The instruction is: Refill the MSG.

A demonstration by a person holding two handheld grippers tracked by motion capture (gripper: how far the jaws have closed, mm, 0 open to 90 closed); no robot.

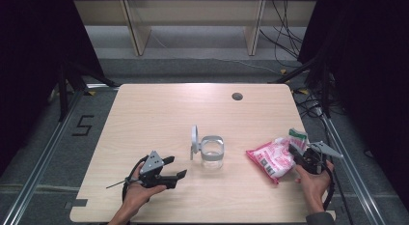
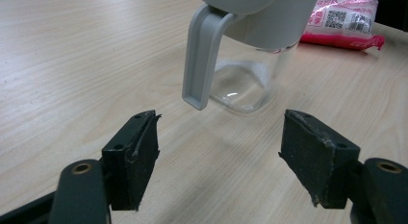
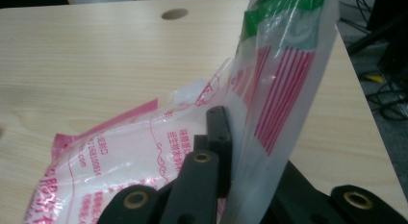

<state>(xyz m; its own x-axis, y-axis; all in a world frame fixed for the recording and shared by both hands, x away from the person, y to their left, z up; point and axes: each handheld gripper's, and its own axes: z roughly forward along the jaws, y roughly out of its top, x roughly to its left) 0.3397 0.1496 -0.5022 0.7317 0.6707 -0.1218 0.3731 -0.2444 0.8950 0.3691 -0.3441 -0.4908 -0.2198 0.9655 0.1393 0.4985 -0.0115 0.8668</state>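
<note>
We are pinching the upper edge of a crinkled plastic bag (image 1: 271, 158) with our right gripper (image 1: 295, 152), its black jaws closed together on the thin film so that the flap with red stripes and a green band is standing up between them in the right gripper view. The bag is lying near the right edge of the pale wood-grain table (image 1: 159, 109), soft and slumped, printed in pink and white, with a white granular filling showing through its glossy clear skin. Our left gripper (image 1: 176, 167) is resting low at the near left of the table with its jaws standing wide apart, their square black pads scuffed and ragged at the edges, holding nothing. Just ahead of it, at the table's middle and well apart from the bag, is standing a clear round jar (image 1: 212, 153) with a smooth grey collar, its grey lid (image 1: 194, 140) tipped up on edge at the left side. A small dark round hole (image 1: 237, 96) is sitting in the tabletop at the far side.
</note>
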